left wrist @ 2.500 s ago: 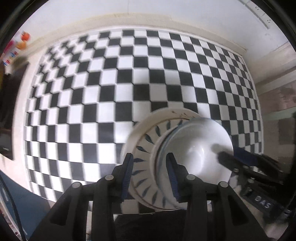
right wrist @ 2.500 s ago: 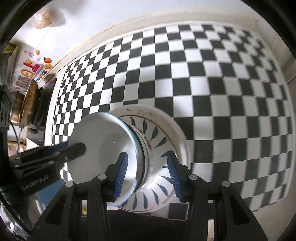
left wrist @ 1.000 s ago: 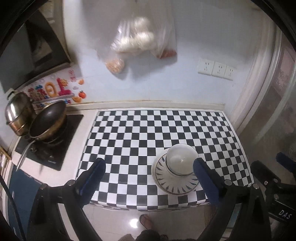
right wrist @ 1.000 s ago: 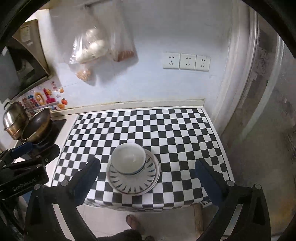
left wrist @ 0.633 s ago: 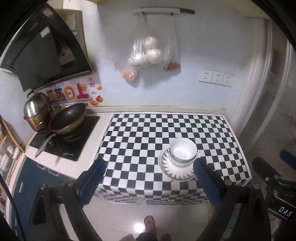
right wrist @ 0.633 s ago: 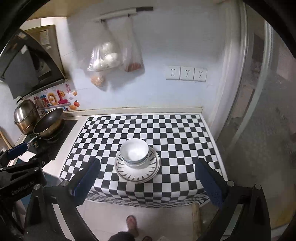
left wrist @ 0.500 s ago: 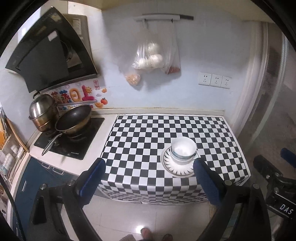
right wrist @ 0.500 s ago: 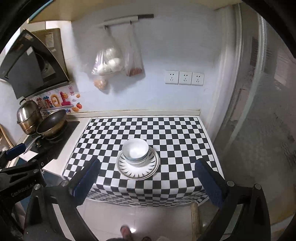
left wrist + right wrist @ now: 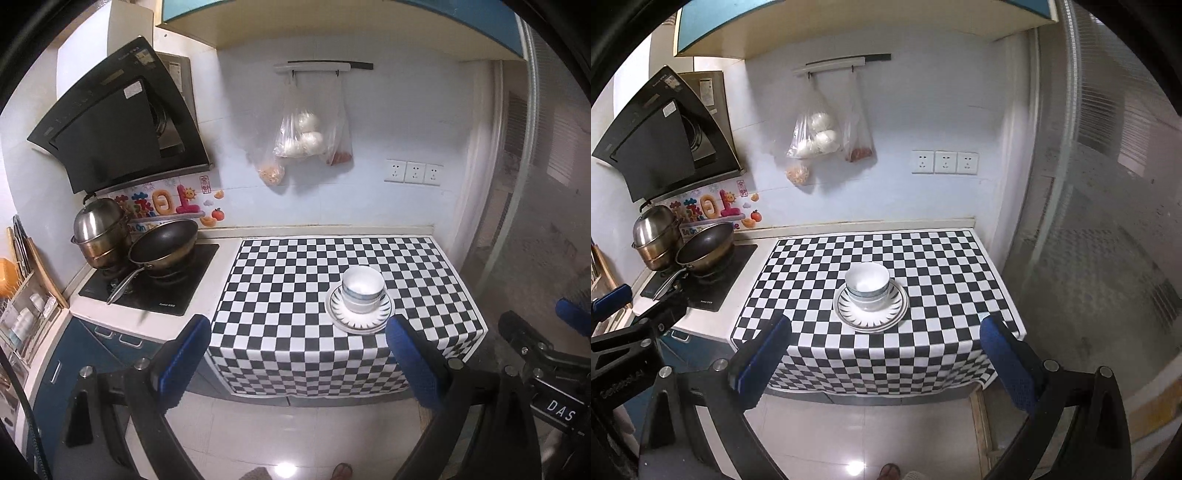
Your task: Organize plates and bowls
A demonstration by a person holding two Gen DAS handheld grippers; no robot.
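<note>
The left tool is spread wide, its blue-padded fingers far apart and holding nothing. The right tool is likewise spread wide and empty, with both tools side by side.

pale wall with three sockets | hanging bags | black hood | checkered cloth on counter | glossy tiled floor
</note>
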